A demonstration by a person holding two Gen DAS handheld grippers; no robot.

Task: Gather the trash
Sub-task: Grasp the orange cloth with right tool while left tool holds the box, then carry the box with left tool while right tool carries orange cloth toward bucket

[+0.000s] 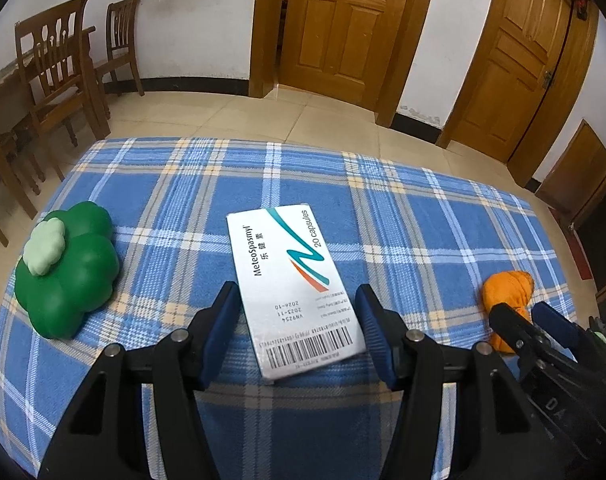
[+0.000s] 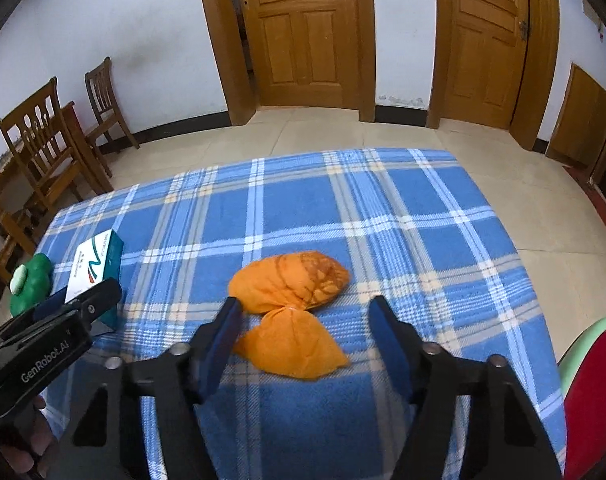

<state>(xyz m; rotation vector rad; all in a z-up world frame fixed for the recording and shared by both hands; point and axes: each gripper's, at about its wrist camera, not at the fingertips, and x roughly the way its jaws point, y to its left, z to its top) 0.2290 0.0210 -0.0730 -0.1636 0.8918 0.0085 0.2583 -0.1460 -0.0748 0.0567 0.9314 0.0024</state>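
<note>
left fingers (image 1: 299,300): spread wide, gripping nothing. The near end of the medicine box sits in the gap between them, and I can't tell if either pad actually touches it.
right fingers (image 2: 303,312): also spread apart, nothing held. They straddle the near lobe of the orange bundle.
medicine box (image 1: 293,292): white carton with a teal and orange swoosh, "20 capsules" printed on it, lying flat on the tabletop with the barcode end toward me.
orange bundle (image 2: 293,300): crumpled orange wrapper pinched at the middle like a bow, lying on the cloth to the right of the box, well apart from it.
green toy (image 1: 65,268): squishy clover-shaped thing with a pale green blob on top, left of the box.
tabletop (image 1: 403,220): covered in a blue plaid cloth.
further back: tiled floor, wooden chairs (image 1: 53,64) on the left, two wooden doors (image 1: 343,28) in the white wall.
</note>
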